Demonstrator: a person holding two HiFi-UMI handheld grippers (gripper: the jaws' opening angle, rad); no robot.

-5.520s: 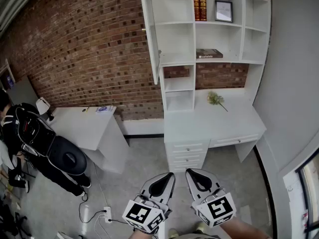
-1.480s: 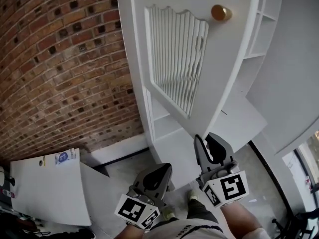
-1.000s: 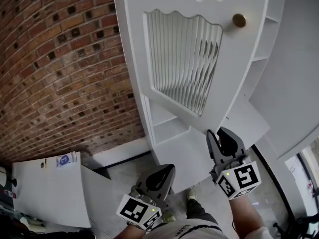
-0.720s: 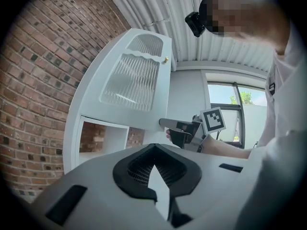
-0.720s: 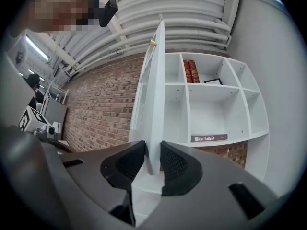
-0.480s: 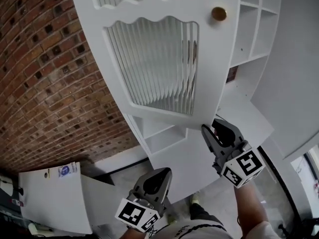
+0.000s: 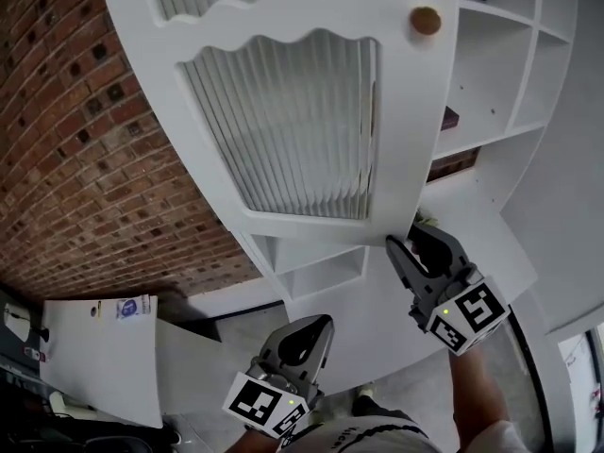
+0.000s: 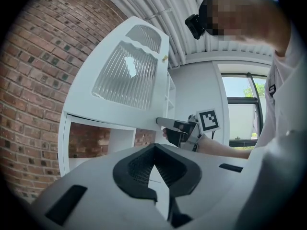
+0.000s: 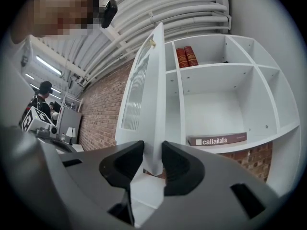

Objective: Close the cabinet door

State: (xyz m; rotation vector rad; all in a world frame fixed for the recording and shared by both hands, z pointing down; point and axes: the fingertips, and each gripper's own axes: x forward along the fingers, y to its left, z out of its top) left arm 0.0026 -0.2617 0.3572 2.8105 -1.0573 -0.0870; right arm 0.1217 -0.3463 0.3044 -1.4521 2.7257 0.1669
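The white cabinet door (image 7: 283, 121), with ribbed glass and a brass knob (image 7: 425, 20), stands partly swung out from the shelf unit (image 7: 500, 74). My right gripper (image 7: 408, 243) is at the door's lower free corner. In the right gripper view the door's edge (image 9: 151, 90) runs between the pads (image 9: 129, 159), which still touch it while the jaws are opening. My left gripper (image 7: 319, 322) hangs lower and to the left, shut, with nothing in it. The left gripper view shows the door (image 8: 124, 75) from outside, with the right gripper (image 8: 160, 122) at its bottom corner.
The shelf unit holds two red books (image 9: 186, 56) up top and a flat brown book (image 9: 216, 139) lower down. Its white desk top (image 7: 377, 300) lies below the door. A brick wall (image 7: 75, 140) is on the left, with a white side table (image 7: 94, 357) beneath.
The door has swung rightward toward the shelves, its face turning more toward me. My right gripper went with its lower corner; the left gripper shifted slightly.
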